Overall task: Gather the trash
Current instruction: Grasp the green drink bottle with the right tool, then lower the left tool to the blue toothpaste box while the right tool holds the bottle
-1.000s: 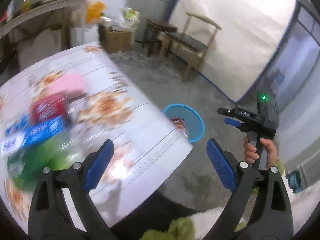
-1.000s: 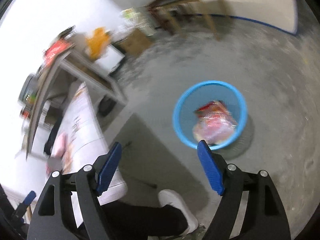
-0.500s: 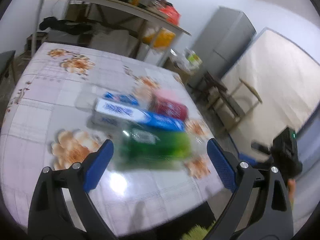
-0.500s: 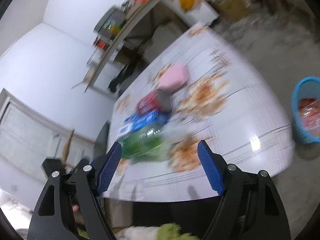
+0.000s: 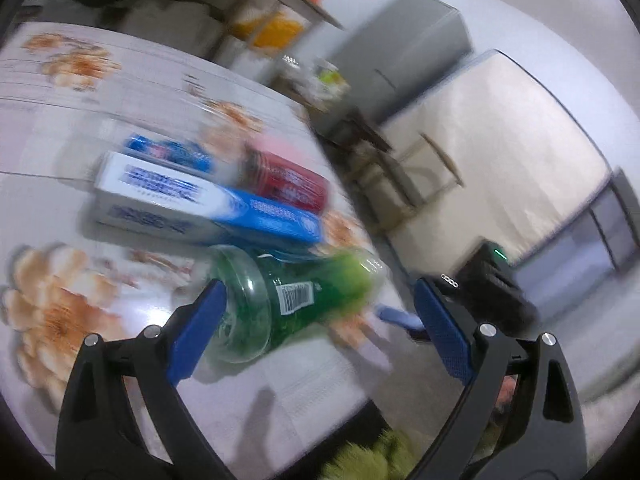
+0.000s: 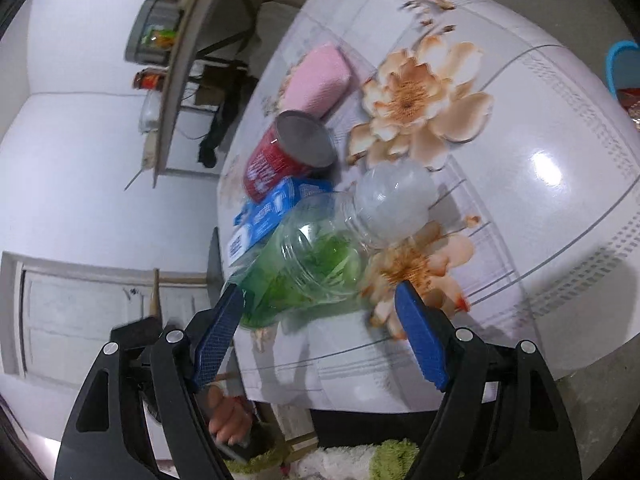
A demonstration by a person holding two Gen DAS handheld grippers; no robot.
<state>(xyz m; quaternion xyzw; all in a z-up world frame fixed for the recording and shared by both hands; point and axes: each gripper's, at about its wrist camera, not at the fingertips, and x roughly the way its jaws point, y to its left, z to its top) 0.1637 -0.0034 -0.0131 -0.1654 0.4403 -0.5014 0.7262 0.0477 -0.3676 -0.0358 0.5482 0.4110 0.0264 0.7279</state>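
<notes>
Both claws, left claw [image 5: 316, 330] and right claw [image 6: 320, 332], gape wide and empty around the clear green-filled plastic jar [image 6: 308, 264] lying on the floral tabletop [image 6: 540, 208] beside the blue-white carton [image 5: 200, 208], likely lining up a two-sided grab.

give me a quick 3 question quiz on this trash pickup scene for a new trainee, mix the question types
1. True or false: the green bottle stands upright on the table.
2. Multiple choice: what lies right beside the bottle, on its far side from the left gripper? A) the pink pack B) the blue and white box C) the blue bin
3. Fill in: the jaws of the right gripper are ____.

Key: 1. False, it lies on its side. 2. B. 3. Open, with nothing between them.
</notes>
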